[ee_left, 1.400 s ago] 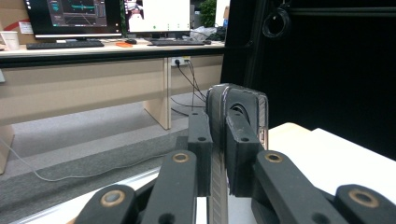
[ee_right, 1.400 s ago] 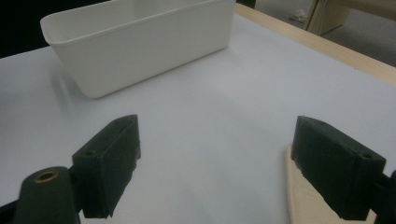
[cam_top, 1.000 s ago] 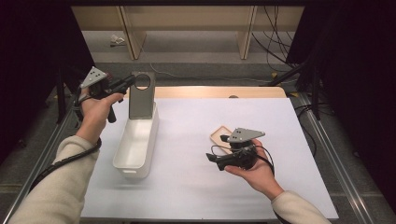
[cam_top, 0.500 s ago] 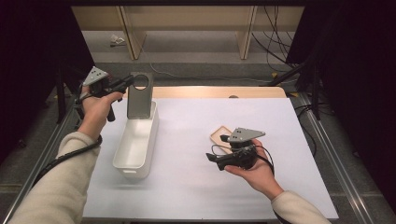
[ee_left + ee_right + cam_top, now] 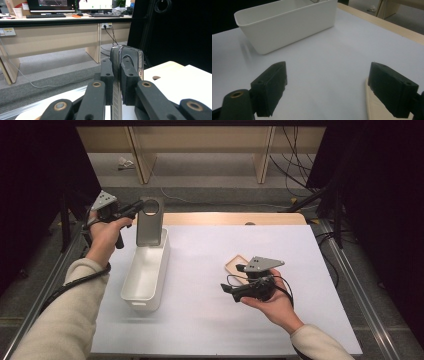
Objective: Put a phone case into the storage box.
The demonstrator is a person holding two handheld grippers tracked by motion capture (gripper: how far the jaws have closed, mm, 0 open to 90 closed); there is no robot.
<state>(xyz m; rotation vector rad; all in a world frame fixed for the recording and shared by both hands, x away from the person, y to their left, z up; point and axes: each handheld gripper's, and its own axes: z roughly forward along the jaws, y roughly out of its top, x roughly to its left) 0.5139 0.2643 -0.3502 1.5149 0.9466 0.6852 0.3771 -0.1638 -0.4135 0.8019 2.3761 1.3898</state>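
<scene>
A dark grey flat case [image 5: 149, 227] with a round hole near its top stands upright over the far end of a white bin [image 5: 145, 275]. My left gripper [image 5: 134, 210] is shut on the case's upper left edge. In the left gripper view the jaws clamp the thin grey case [image 5: 128, 53], with my left gripper [image 5: 116, 75] closed tight on it. My right gripper [image 5: 226, 289] is held low over the table at the right and points toward the bin. It is open, with nothing between the jaws of my right gripper [image 5: 328, 75].
A small light wooden tray [image 5: 235, 265] lies just behind the right gripper, and its corner [image 5: 374, 107] shows under the right jaw. The white bin [image 5: 287, 25] lies ahead of the right gripper. Desks and cables stand beyond the table's far edge.
</scene>
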